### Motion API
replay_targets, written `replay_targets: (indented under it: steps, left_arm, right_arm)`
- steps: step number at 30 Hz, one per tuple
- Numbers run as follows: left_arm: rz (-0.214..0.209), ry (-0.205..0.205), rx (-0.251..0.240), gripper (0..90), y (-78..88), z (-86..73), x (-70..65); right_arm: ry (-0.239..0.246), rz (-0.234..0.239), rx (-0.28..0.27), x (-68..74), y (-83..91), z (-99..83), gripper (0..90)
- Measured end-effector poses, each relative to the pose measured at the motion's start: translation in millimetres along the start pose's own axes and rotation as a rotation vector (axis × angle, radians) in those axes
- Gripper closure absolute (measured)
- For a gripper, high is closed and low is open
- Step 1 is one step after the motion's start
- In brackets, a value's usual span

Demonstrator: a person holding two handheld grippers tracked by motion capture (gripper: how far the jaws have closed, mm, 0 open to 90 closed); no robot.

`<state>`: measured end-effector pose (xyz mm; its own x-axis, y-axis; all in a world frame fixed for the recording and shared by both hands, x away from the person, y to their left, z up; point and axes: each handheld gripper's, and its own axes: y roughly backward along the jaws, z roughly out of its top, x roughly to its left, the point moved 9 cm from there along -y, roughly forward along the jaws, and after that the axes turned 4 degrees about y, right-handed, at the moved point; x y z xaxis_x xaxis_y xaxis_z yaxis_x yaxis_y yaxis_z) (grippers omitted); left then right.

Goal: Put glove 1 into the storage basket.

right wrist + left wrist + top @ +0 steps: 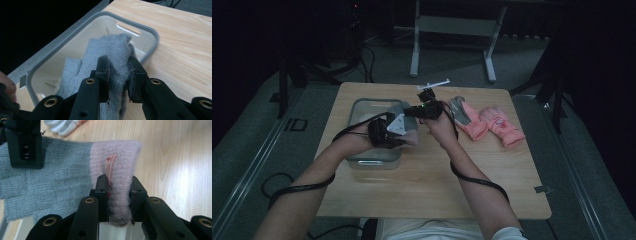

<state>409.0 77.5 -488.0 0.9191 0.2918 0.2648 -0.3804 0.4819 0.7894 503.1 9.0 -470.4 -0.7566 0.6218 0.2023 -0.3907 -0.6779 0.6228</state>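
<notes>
1. I have the left hand-held gripper point(404, 131) pinching the pink cuff of a grey and pink knit glove point(75, 175); in the left gripper view the cuff is squeezed between the two black pads, with a small pink label point(110, 166) standing up from it beside one pad.
2. My right hand-held gripper point(428, 109) is pinching the grey finger end of the same glove point(110, 52); in the right gripper view the grey knit is bunched between its pads.
3. So I see the glove stretched between both grippers, off the table point(422, 175), at the right rim of a clear plastic bin point(362, 107) with a grey edge.
4. In the right gripper view, the grey part of the glove hangs over the bin's point(75, 40) inside; I cannot tell whether it touches the bottom.
5. The bin sits on the left half of the wooden table, and my left hand is above it in the high view.
6. To the right of my right hand, a pair of pink gloves point(492, 124) lies flat on the table, well apart from the bin.
7. In the left gripper view, the other gripper's black body point(23, 143) shows at the upper left, on the grey knit.
</notes>
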Motion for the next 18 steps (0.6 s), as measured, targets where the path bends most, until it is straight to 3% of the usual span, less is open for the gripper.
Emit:
replay_targets:
  steps: [2,8,13,18]
  left_arm:
    - [-0.005,0.01,-0.004,73.6,1.5,-3.8,0.9]
    - [0.006,0.003,0.054,73.5,4.9,-33.0,8.5]
    - [-0.008,0.022,0.064,73.5,7.7,-56.5,12.3]
    - [0.001,-0.013,0.11,73.3,-1.7,-75.0,12.4]
  right_arm:
    - [0.002,0.003,0.0,2.9,-3.8,1.6,74.1]
    - [0.003,0.029,0.015,19.7,-30.1,8.1,74.1]
    - [-0.001,0.041,0.032,27.8,-51.9,7.0,74.1]
    - [-0.023,0.051,0.055,28.1,-72.1,-2.7,74.0]
